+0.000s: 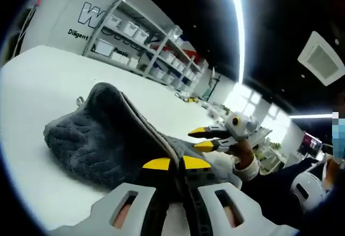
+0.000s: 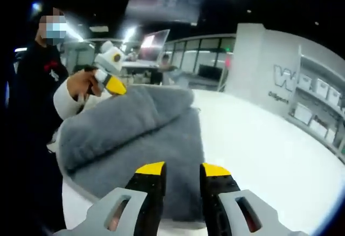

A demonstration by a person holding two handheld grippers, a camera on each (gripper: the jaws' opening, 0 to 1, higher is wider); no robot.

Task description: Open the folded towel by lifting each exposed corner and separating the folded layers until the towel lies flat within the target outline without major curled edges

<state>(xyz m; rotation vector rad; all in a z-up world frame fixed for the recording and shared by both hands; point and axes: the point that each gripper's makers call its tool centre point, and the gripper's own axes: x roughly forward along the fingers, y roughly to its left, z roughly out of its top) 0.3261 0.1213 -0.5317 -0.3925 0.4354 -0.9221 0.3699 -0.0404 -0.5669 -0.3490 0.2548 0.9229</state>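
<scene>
Table [image 1: 38, 85], white and wide, carries everything; all places below are given from the towel. Shelving [image 1: 145, 47] with white bins stands against the wall well beyond the towel's far side in the left gripper view, under large wall lettering.

Towel [image 1: 102, 139], dark grey and thick-piled, lies on the table, partly folded. In the left gripper view one edge is lifted into a raised ridge, with the lower layers bunched beneath it. In the right gripper view the towel [image 2: 145, 139] shows an upper layer rolled over into a fat fold across its far part, and a flatter layer spread toward the camera.

Person in dark clothing [image 2: 32, 85] stands at the towel's far-left side in the right gripper view, white cuff showing.

Left gripper [image 1: 176, 166]: yellow-tipped jaws closed on the towel's raised edge, cloth pinched between them. Same gripper seen from the right gripper view [image 2: 110, 82], at the rolled fold's far end, held in the person's hand.

Right gripper [image 2: 183, 171]: jaws apart, hovering over the towel's near flat layer, nothing between them. It shows in the left gripper view [image 1: 207, 139] just beyond the towel's far end.
</scene>
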